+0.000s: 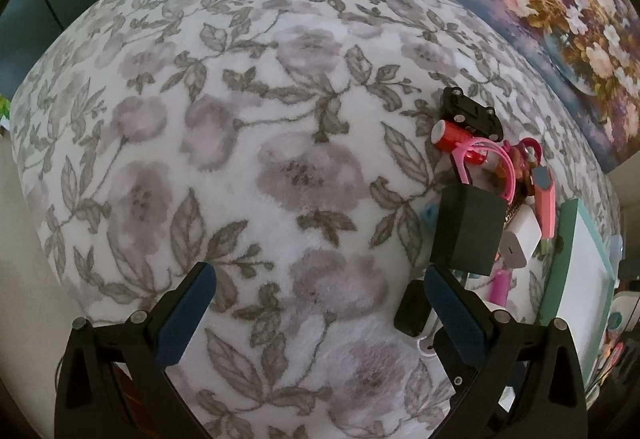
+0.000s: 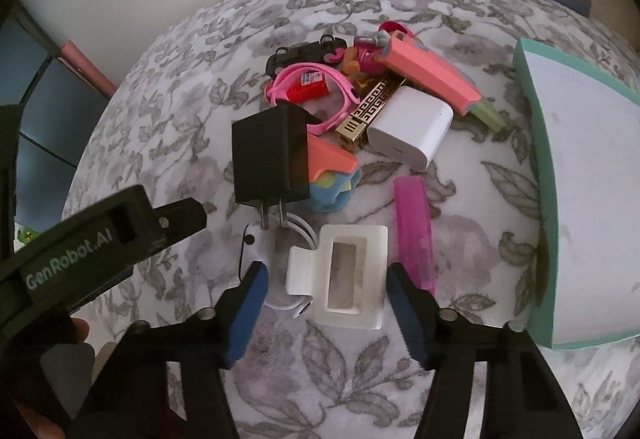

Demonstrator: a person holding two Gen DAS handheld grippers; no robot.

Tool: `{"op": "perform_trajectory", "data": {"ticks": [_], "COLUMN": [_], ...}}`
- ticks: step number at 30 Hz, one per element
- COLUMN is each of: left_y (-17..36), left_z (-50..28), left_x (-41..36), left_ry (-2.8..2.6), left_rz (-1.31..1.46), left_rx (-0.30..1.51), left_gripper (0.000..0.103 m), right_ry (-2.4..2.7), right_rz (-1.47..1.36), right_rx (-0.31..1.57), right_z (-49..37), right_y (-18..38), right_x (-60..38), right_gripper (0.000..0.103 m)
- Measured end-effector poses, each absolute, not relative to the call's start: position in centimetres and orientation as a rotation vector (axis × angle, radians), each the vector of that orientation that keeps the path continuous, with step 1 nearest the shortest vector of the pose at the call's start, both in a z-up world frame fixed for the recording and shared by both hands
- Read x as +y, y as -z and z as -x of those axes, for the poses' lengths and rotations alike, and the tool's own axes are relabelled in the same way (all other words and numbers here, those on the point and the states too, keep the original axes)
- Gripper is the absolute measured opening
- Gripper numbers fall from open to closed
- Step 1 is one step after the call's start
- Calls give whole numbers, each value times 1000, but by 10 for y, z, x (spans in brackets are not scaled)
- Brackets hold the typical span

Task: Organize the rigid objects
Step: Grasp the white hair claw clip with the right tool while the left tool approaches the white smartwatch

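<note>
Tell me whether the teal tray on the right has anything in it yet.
Empty as far as can be seen: the teal tray shows only bare white floor, its right end out of view; the objects lie on the floral cloth.

Both wrist views look steeply down, close over the floral blanket (image 1: 240,159), sharing the clutter pile (image 2: 352,107).

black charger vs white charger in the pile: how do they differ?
Colour: the black charger is matte black, the white charger glossy white. Edges: black is boxy, white rounded. Prongs: black shows two metal prongs pointing toward the camera; white shows none, only a port slot. Both lie on the floral cloth.
</note>
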State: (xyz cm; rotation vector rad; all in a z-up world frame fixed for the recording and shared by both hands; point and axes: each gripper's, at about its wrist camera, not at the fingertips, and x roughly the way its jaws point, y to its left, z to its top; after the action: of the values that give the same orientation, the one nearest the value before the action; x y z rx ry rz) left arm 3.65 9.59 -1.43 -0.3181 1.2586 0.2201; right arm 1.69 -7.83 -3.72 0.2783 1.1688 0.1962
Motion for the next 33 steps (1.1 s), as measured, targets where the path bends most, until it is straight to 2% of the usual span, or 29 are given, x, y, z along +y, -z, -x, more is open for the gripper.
{"op": "perform_trajectory", "data": {"ticks": [6, 33], "left_y": [15, 18], "left_z": [-36, -40], "left_x": [97, 75], "left_ry": [-212, -140], "left_rz": [359, 270], "left_rx": [1253, 1251], "left_gripper": [103, 103], "right_ry": [-183, -123], "right_rz": [-278, -431], "right_rx": [1180, 1125], "right_z": [-20, -8], "right_y": [43, 29], "right_x": [-79, -127], "right_gripper": [50, 49]}}
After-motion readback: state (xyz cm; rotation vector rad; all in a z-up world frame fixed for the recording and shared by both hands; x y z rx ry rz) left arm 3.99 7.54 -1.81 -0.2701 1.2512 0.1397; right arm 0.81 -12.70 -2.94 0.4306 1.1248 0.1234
